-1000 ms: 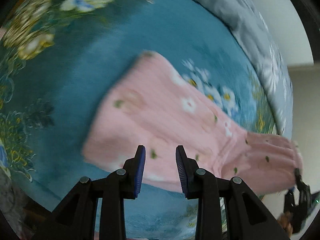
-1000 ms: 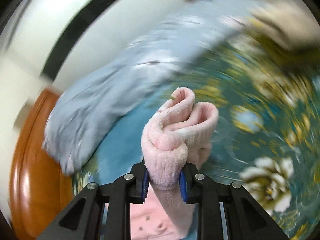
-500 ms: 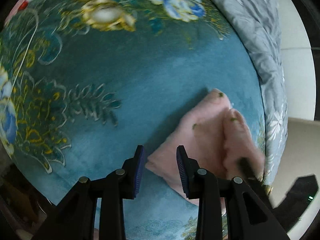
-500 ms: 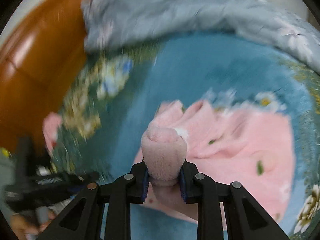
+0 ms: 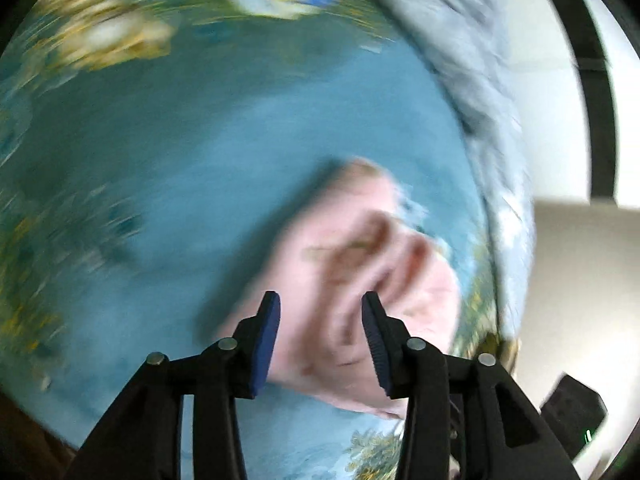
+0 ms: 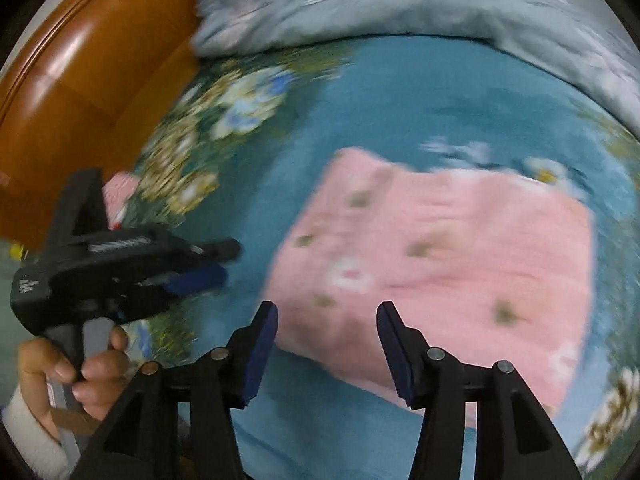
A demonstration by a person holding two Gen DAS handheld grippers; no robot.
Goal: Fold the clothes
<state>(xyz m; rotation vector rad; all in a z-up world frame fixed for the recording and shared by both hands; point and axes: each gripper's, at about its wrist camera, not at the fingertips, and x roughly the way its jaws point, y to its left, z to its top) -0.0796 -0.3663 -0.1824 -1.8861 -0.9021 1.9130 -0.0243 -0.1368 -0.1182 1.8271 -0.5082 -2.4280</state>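
I see the pink garment (image 6: 440, 264) lying flat on the blue bedspread (image 6: 420, 96), just beyond my 2 grippers, right gripper (image 6: 326, 350) and left gripper (image 5: 320, 340) both spread wide, holding nothing.

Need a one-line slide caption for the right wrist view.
Open right gripper above a folded pink garment on the blue floral bedspread; left gripper at left.

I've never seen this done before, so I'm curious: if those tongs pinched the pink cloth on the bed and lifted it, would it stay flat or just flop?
Probably flop: the pink cloth lies in soft folds, moulded to the blue bedspread. It looks fluffy, so likely light and grippy rather than slippery. A push would probably bunch it up instead of sliding it.
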